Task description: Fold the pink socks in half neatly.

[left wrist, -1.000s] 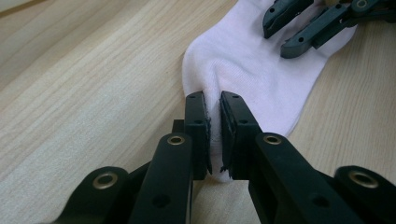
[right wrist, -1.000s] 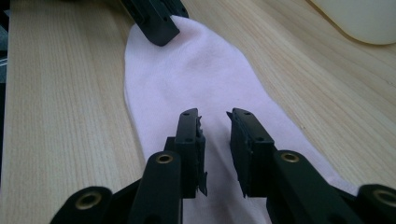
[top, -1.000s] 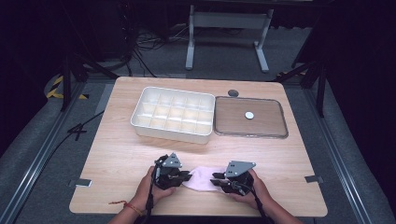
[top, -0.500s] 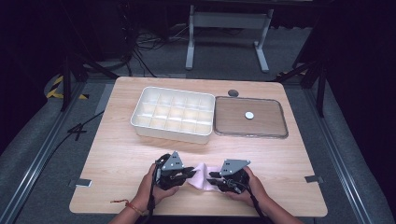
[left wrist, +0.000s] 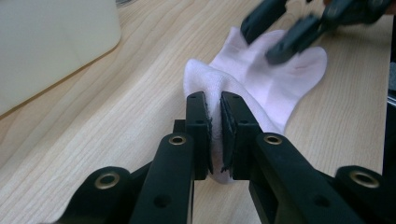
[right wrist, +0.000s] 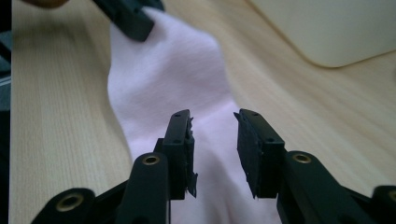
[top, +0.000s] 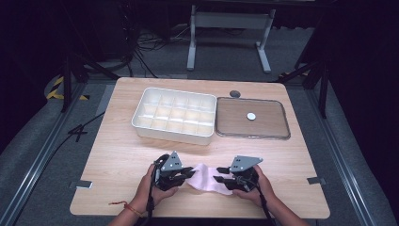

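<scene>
pale pink sock [top: 205, 179] flat on the wooden table [top: 117, 160], near edge, between both hands. left gripper [left wrist: 215, 128] jaws pinched tight on a fold at one end of the sock. right gripper [right wrist: 214, 140] jaws parted over the other end, fabric between them, not clamped; white divided tray [top: 175, 115] well behind.

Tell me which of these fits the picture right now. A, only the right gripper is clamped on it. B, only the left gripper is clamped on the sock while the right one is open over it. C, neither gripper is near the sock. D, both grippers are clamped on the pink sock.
B: the left gripper pinches a fold of the pink sock between closed jaws, while the right gripper hangs over it with a gap between its jaws.
</scene>
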Tool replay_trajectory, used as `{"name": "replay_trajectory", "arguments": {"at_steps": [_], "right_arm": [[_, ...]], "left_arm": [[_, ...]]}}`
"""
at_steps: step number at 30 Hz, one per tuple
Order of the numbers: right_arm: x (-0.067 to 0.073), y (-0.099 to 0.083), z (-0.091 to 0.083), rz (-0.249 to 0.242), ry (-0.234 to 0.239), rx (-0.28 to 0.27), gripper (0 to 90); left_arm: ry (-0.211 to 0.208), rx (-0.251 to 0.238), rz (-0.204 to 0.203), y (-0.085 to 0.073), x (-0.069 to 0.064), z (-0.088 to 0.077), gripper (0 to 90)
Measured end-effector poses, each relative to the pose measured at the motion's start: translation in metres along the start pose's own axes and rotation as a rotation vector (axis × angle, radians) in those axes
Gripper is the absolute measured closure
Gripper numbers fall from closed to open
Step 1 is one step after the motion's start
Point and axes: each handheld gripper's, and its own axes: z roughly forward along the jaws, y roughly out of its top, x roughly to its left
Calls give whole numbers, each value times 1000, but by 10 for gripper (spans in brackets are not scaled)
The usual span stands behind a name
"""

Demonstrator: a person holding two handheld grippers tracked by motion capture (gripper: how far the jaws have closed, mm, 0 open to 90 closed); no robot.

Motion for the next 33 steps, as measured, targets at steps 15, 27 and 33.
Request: {"name": "replay_trajectory", "arguments": {"at_steps": [15, 27, 33], "right_arm": [[-15, -21, -7, 11, -46, 121, 657], [-15, -20, -1, 23, -36, 98, 646], [-15, -20, 0, 17, -36, 102, 641]], "left_arm": [[24, 32, 25, 5, -1, 4, 816], [26, 61, 78, 20, -10, 15, 810], [30, 74, 99, 26, -13, 23, 807]]}}
